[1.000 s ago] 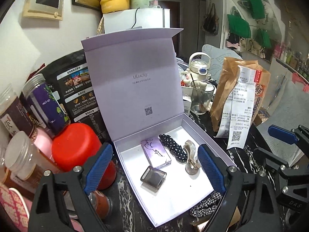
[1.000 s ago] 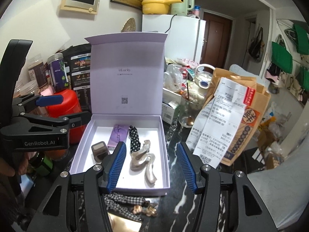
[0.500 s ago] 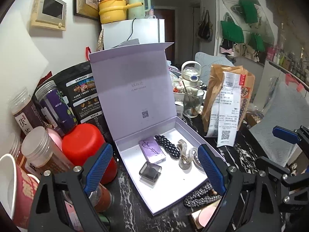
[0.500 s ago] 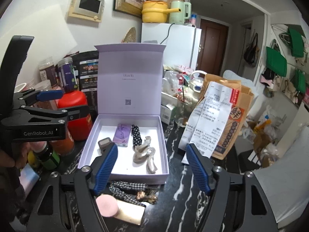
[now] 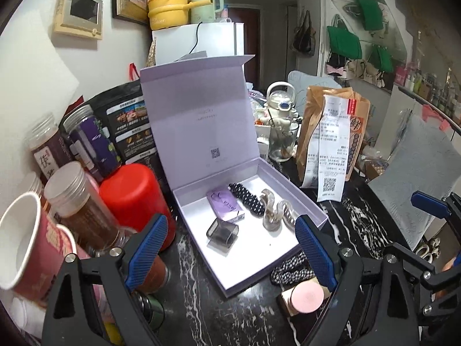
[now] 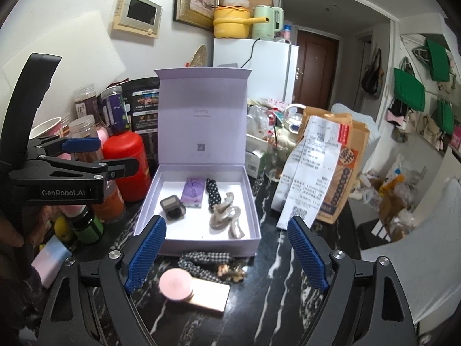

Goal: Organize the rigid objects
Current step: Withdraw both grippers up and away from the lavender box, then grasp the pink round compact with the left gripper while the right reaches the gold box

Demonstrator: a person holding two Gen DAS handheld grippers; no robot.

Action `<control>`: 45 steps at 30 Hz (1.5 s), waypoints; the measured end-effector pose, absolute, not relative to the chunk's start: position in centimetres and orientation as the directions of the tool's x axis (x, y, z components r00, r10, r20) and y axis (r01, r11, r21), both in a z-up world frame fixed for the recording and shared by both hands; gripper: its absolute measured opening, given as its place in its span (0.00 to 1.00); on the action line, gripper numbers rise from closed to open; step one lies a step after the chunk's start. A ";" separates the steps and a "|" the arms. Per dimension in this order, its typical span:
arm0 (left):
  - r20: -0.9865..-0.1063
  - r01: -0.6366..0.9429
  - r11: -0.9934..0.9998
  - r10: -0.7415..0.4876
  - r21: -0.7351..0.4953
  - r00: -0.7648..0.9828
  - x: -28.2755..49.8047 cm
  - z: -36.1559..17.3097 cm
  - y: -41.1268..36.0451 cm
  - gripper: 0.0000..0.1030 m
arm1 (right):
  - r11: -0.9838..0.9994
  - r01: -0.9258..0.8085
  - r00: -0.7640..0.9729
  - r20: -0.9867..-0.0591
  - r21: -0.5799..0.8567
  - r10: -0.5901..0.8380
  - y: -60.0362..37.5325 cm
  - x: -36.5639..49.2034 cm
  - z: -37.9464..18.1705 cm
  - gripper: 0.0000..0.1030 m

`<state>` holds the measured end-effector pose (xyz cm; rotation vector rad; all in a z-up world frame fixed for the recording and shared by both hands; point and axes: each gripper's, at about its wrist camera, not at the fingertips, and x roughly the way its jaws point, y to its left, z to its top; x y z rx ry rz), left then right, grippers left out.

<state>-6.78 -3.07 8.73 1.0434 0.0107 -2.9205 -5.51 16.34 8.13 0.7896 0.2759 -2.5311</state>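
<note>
An open lilac gift box [image 5: 276, 262] [image 6: 201, 245] sits on the black marble table with its lid upright. Inside lie a purple card pack [image 5: 225, 204] [image 6: 193, 189], a dark smoky clip [image 5: 222, 231] [image 6: 172, 207], a black dotted hair clip [image 5: 246, 203] [image 6: 212, 192] and beige claw clips [image 5: 273, 212] [image 6: 227, 216]. In front of the box lie a checked fabric hair tie [image 5: 291, 268] [image 6: 206, 262] and a pink round compact on a gold case [image 5: 305, 297] [image 6: 191, 288]. My left gripper [image 5: 230, 248] is open and empty before the box. My right gripper [image 6: 226, 255] is open and empty above the compact.
A red canister [image 5: 135, 196] [image 6: 126, 161], jars [image 5: 77, 201] and a paper cup [image 5: 26, 248] crowd the left. A brown paper bag with receipts [image 5: 331, 141] [image 6: 325, 170] and a glass [image 5: 281, 144] stand right of the box. The left gripper shows in the right wrist view [image 6: 83, 158].
Both grippers have drawn back and up from the box. The checked hair tie and the pink compact in front of the box have come into view.
</note>
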 end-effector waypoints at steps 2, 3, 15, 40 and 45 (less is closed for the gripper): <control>-0.637 0.038 -0.999 -0.028 -0.003 -0.771 -6.5 8.5 -3.2 0.88 | -0.873 0.485 -0.723 -0.583 -0.046 -0.371 16.5 -5.2 7.7 0.85; -0.640 0.039 -0.999 -0.026 -0.005 -0.768 -6.3 8.3 -3.2 0.88 | -0.876 0.481 -0.723 -0.586 -0.044 -0.368 16.6 -5.1 7.5 0.85; -0.654 -0.030 -1.000 0.020 0.005 -0.756 -4.8 5.6 -2.1 0.88 | -0.898 0.439 -0.704 -0.622 -0.003 -0.342 18.3 -4.2 4.0 0.85; -0.744 -0.200 -0.975 0.203 -0.095 -0.636 -5.7 -1.7 2.3 0.88 | -0.927 0.365 -0.646 -0.692 0.090 -0.322 21.7 -4.3 -3.0 0.85; -0.777 -0.209 -0.970 0.224 -0.122 -0.588 -6.4 -3.9 3.3 0.88 | -0.924 0.368 -0.621 -0.711 0.108 -0.330 22.3 -4.6 -4.2 0.85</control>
